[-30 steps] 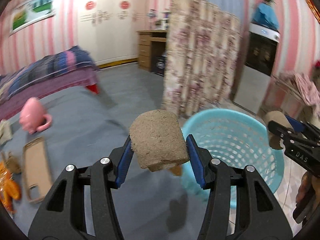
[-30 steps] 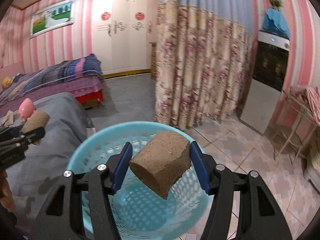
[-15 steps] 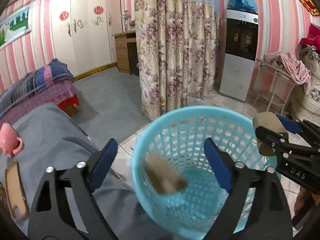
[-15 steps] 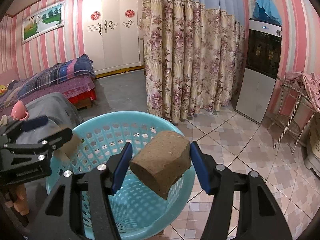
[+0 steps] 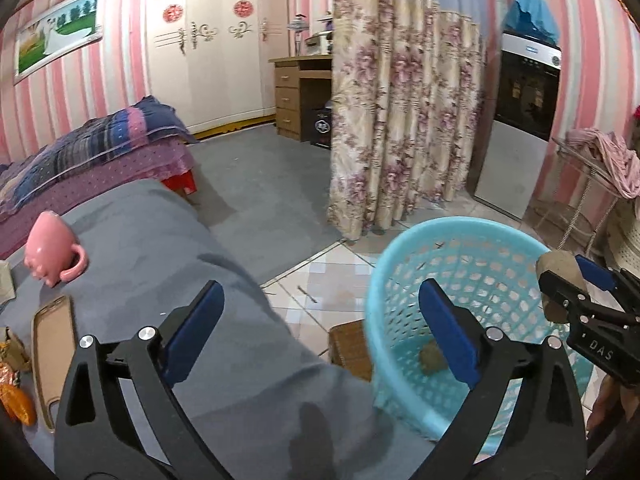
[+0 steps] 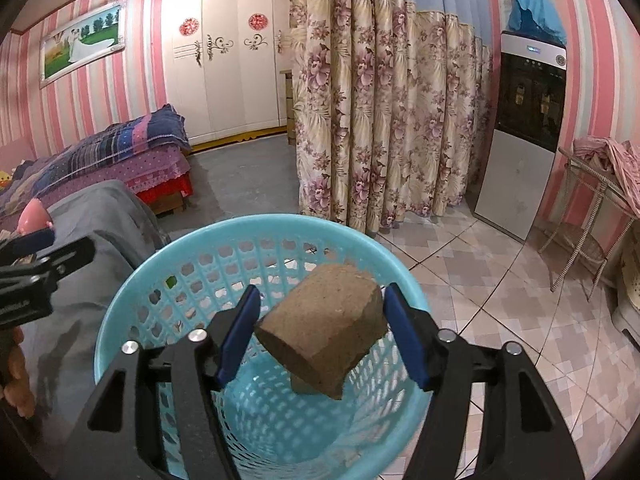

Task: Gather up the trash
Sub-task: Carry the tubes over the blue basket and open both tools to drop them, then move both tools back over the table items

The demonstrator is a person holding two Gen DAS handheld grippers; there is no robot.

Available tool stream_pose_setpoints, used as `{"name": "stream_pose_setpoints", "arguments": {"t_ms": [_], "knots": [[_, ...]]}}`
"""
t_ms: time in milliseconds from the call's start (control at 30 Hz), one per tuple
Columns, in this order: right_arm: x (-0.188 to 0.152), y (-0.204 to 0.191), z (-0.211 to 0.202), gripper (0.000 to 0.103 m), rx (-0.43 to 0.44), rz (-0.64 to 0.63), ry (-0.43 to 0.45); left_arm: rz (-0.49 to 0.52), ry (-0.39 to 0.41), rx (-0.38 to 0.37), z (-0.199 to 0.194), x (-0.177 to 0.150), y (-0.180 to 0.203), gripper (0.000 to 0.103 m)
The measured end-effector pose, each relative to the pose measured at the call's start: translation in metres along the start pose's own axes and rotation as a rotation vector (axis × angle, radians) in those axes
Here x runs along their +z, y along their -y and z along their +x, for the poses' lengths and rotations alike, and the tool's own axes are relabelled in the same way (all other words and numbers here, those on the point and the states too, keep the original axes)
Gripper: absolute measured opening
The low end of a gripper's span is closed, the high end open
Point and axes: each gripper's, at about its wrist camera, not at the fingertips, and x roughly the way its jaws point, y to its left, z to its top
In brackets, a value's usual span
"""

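1. Far left of the left gripper point(image 5: 320, 288), a pink mug point(image 5: 48, 248) lies on the gray blanket point(image 5: 180, 248), well out of its reach.
2. The left gripper is let go. Its jaws have just been opening, they're spread wide now, and there's nothing between them, just blanket and floor tiles beyond.
3. Ahead and to the right of it is the blue basket point(image 5: 460, 226). A small brown lump point(image 5: 430, 358) sits on the basket's bottom, just past the gripper's right finger.
4. The right gripper point(image 6: 321, 292) hangs right over the basket, pointing down into it.
5. Its jaws have just been opening too, but the brown block point(image 6: 324, 328) is between the blue pads point(image 6: 404, 340). It looks like it touches both, though the angle makes it hard to be sure, so I'd call it gripped.
6. The block is tilted, above the basket's inside and clear of the rim.
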Motion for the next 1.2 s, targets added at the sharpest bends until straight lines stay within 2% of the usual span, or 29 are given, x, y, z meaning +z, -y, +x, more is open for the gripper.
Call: {"name": "stream_pose_setpoints", "arguments": {"t_ms": [100, 333, 667, 933, 1200], "knots": [[-0.001, -0.003, 0.004, 0.091, -0.023, 0.008, 0.002, -0.011, 0.003, 0.020, -0.005, -0.002, -0.012, 0.096], [-0.006, -0.009, 0.004, 0.097, -0.061, 0.001, -0.014, -0.043, 0.005, 0.038, -0.013, -0.005, -0.030, 0.096], [0.006, -0.038, -0.026, 0.098, -0.048, -0.025, 0.026, -0.094, 0.024, 0.067, -0.052, -0.014, -0.065, 0.096], [0.008, -0.105, -0.050, 0.098, 0.072, -0.059, 0.058, -0.126, 0.054, 0.181, -0.104, -0.031, -0.124, 0.097], [0.007, -0.184, -0.063, 0.098, 0.222, -0.122, 0.060, -0.223, 0.062, 0.327, -0.159, -0.057, -0.213, 0.097]]}}
